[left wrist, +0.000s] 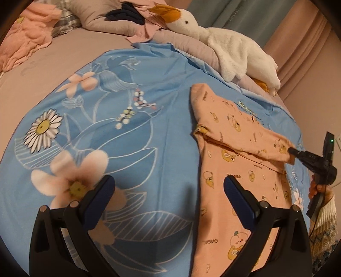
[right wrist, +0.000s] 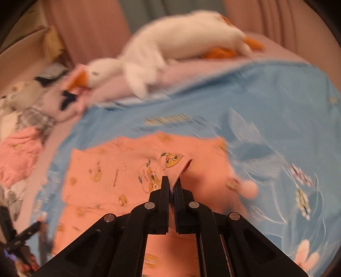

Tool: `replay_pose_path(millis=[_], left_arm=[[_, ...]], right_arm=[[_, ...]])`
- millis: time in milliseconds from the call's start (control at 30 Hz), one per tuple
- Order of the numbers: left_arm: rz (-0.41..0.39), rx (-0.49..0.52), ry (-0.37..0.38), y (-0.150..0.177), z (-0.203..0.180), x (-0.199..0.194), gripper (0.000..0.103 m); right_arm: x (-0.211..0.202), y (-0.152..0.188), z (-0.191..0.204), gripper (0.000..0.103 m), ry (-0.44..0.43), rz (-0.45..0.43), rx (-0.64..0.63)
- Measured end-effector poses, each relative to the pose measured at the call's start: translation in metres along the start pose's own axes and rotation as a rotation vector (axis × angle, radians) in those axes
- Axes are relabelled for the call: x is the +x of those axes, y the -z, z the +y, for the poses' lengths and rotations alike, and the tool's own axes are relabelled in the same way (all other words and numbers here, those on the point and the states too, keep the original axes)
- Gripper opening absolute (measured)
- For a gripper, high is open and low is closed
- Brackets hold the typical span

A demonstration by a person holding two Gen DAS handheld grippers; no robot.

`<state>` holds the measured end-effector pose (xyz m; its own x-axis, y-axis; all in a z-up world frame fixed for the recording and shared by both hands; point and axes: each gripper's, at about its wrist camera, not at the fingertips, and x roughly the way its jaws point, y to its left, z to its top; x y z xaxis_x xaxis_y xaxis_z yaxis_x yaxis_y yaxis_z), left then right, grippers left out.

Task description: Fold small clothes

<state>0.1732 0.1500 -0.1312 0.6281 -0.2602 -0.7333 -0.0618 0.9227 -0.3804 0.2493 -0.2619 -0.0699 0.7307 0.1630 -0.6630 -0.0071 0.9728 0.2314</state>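
Observation:
A small peach garment (left wrist: 236, 153) printed with cartoon bears lies on a blue floral sheet (left wrist: 132, 119). Its sleeve (left wrist: 266, 140) is drawn out to the right. My right gripper (left wrist: 293, 151) is shut on the sleeve's cuff, with a hand holding its handle. In the right wrist view the cuff (right wrist: 172, 164) is pinched between the closed tips of the right gripper (right wrist: 172, 184), above the peach garment (right wrist: 110, 170). My left gripper (left wrist: 168, 187) hangs open over the sheet at the garment's left edge, holding nothing; its right finger is above the peach cloth.
A white plush goose (left wrist: 223, 42) lies along a grey-pink pillow at the far side. A pile of clothes (left wrist: 136, 19), pink and dark, sits at the back. A crumpled pink garment (left wrist: 25, 36) lies at the far left. Curtains (left wrist: 302, 49) hang behind.

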Motion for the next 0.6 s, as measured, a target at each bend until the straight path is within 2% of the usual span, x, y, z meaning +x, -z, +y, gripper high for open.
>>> replay_pose_path(millis=[100, 167, 233, 300, 367, 400, 467, 500, 600], left_arm=[[0.012, 0.041, -0.005, -0.007, -0.012, 0.008, 0.102], [0.017, 0.076, -0.005, -0.013, -0.024, 0.013, 0.102], [0.014, 0.114, -0.007, -0.017, -0.034, 0.017, 0.102], [0.020, 0.144, 0.001, -0.022, -0.042, 0.024, 0.102], [0.022, 0.163, 0.002, -0.027, -0.049, 0.032, 0.102], [0.023, 0.170, 0.007, -0.032, -0.053, 0.036, 0.102], [0.015, 0.177, 0.027, -0.042, -0.062, 0.043, 0.102], [0.008, 0.182, 0.035, -0.046, -0.067, 0.044, 0.101], [-0.040, 0.204, 0.068, -0.060, -0.084, 0.047, 0.097]], right_arm=[[0.017, 0.005, -0.007, 0.005, -0.009, 0.034, 0.037], [0.023, 0.005, -0.006, 0.005, 0.027, 0.036, 0.045], [0.025, 0.003, -0.007, 0.005, 0.023, 0.038, 0.073], [0.023, 0.002, -0.014, 0.005, 0.071, 0.019, 0.081], [0.029, 0.001, -0.011, 0.005, 0.053, 0.043, 0.039], [0.037, 0.005, -0.003, 0.005, 0.043, 0.088, -0.014], [0.045, 0.011, 0.005, 0.006, 0.123, 0.139, -0.082], [0.043, 0.010, 0.005, 0.006, 0.169, 0.123, -0.100], [0.028, 0.006, -0.002, 0.013, 0.200, 0.031, -0.058]])
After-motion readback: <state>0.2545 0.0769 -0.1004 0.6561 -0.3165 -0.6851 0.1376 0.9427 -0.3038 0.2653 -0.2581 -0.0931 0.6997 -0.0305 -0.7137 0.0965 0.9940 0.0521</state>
